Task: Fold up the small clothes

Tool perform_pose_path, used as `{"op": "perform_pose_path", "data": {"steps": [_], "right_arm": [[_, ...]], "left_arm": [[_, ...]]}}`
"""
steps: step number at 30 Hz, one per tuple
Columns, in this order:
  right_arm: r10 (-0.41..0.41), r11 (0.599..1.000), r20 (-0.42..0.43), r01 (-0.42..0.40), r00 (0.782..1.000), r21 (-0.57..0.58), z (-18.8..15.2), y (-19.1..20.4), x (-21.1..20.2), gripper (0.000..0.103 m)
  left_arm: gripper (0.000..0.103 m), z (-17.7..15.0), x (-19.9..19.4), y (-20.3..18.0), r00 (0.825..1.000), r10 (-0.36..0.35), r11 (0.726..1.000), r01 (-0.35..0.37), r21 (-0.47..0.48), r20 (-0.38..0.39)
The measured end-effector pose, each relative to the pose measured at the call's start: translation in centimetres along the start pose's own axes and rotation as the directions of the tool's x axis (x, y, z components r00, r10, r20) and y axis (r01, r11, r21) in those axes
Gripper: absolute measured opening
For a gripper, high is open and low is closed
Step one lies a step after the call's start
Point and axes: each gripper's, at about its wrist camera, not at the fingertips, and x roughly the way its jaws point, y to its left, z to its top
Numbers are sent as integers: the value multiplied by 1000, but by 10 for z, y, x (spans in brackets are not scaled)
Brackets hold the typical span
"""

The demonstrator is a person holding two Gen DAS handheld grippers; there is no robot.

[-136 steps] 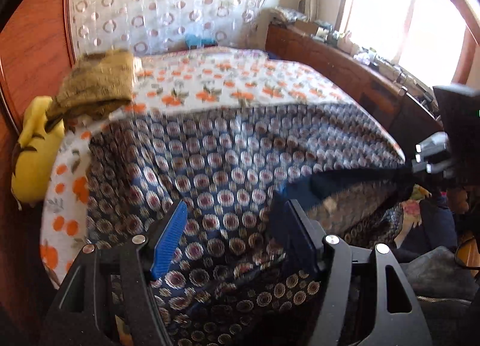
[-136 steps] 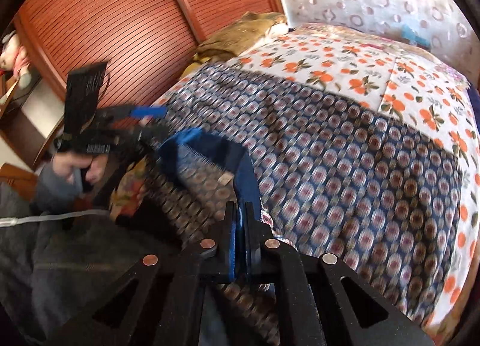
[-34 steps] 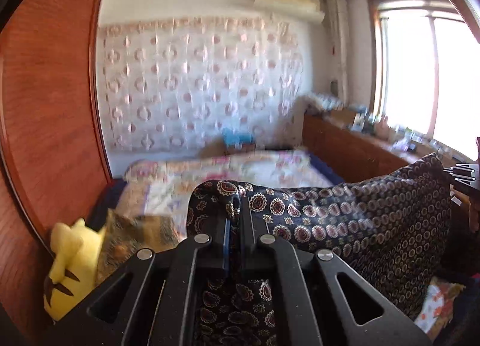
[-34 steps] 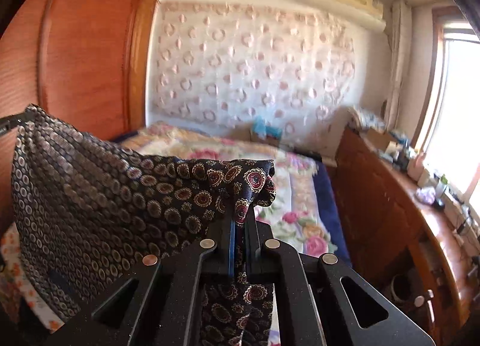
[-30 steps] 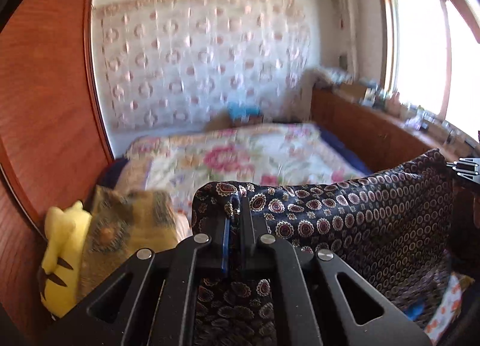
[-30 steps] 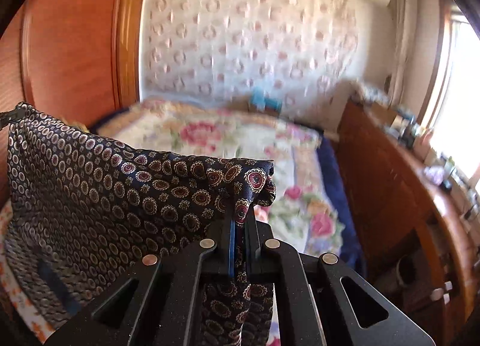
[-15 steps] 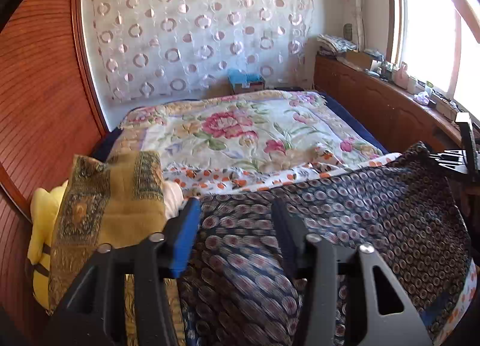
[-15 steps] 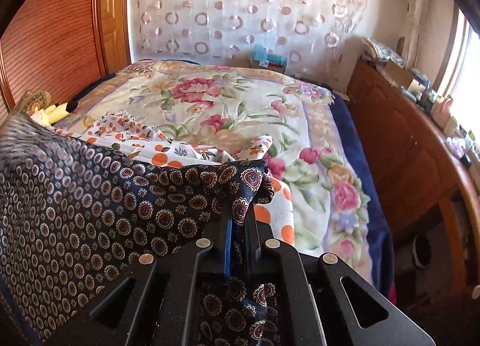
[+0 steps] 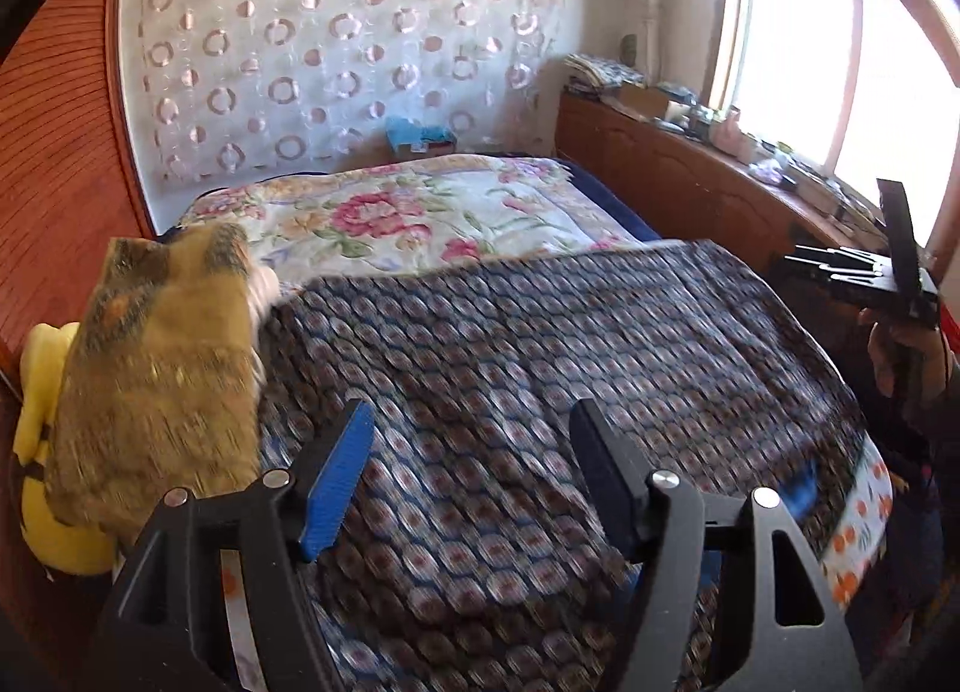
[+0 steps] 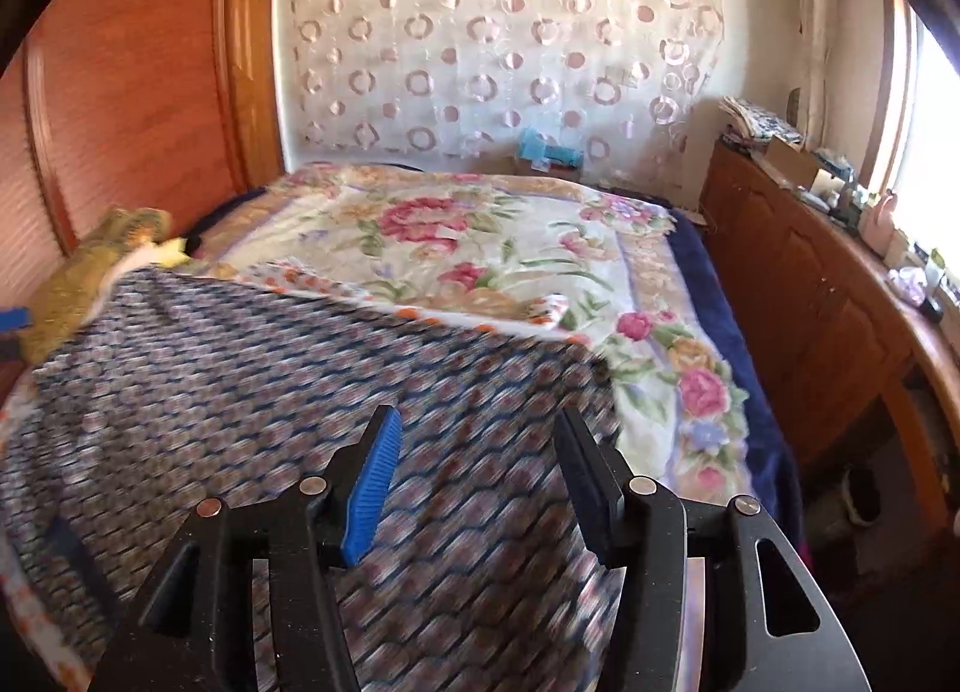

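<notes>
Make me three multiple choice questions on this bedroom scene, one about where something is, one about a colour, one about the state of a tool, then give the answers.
1. Where does the dark patterned garment lie?
A. Spread flat on the bed
B. Hanging from the window
C. On the wooden cabinet

2. What colour is the soft toy beside the ochre cushion?
A. Red
B. Yellow
C. Green

3. How do the jaws of the left tool stand?
A. Clamped on the garment
B. Apart, gripping nothing
C. Clamped on the cushion

Answers:
1 A, the garment covers the near end of the floral bedspread.
2 B, a yellow shape shows at the cushion's left edge.
3 B, the jaws are opening, and the cloth lies below them, not between the pads.
</notes>
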Motion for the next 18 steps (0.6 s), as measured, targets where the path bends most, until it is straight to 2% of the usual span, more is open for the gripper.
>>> {"op": "perform_pose_path", "data": {"steps": [9, 12, 18], "right_arm": [[77, 996, -24, -76, 997, 36, -78, 44, -63, 55], [92, 994, -44, -90, 995, 58, -100, 50, -76, 55], [131, 990, -78, -126, 988, 64, -126, 63, -89, 55]], "left_arm": [[69, -47, -9, -36, 999, -6, 1000, 7, 26, -43], [69, -65, -7, -47, 997, -33, 999, 34, 11, -68], [69, -87, -2, -63, 995, -28, 1000, 29, 8, -98]]}}
